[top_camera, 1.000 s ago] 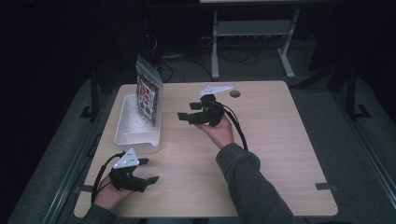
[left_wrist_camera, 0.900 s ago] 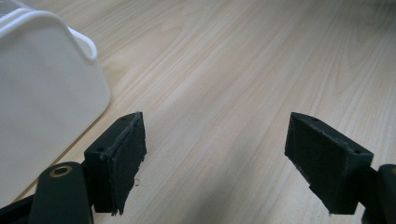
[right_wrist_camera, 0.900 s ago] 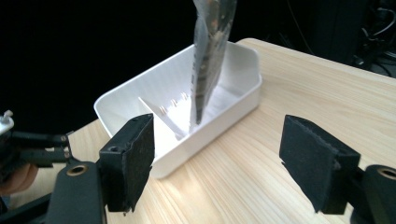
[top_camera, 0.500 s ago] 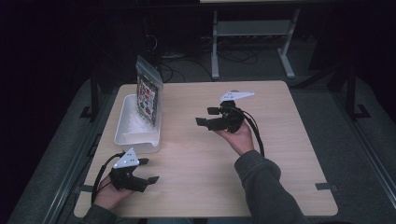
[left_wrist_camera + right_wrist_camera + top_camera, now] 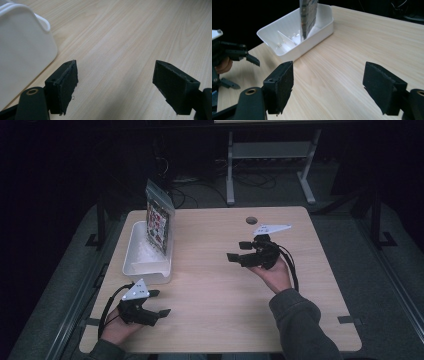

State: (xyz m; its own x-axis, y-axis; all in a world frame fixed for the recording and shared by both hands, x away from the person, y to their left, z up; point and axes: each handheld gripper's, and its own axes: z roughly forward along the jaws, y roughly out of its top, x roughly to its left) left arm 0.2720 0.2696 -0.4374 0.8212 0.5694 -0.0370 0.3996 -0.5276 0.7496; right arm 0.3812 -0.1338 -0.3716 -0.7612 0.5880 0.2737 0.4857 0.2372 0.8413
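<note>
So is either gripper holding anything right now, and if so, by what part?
Nothing is held. The left gripper and the right gripper both have their jaws spread wide over the bare table, apart from the white bin.

White plastic bin (image 5: 312, 37) ahead of the right gripper's jaws, white divider inside. Clear bag (image 5: 159, 217) upright in it, printed with a multicoloured checked pattern. Table (image 5: 130, 35) beneath the jaws: pale wood grain. Both grippers black, pale grey top plates.
</note>
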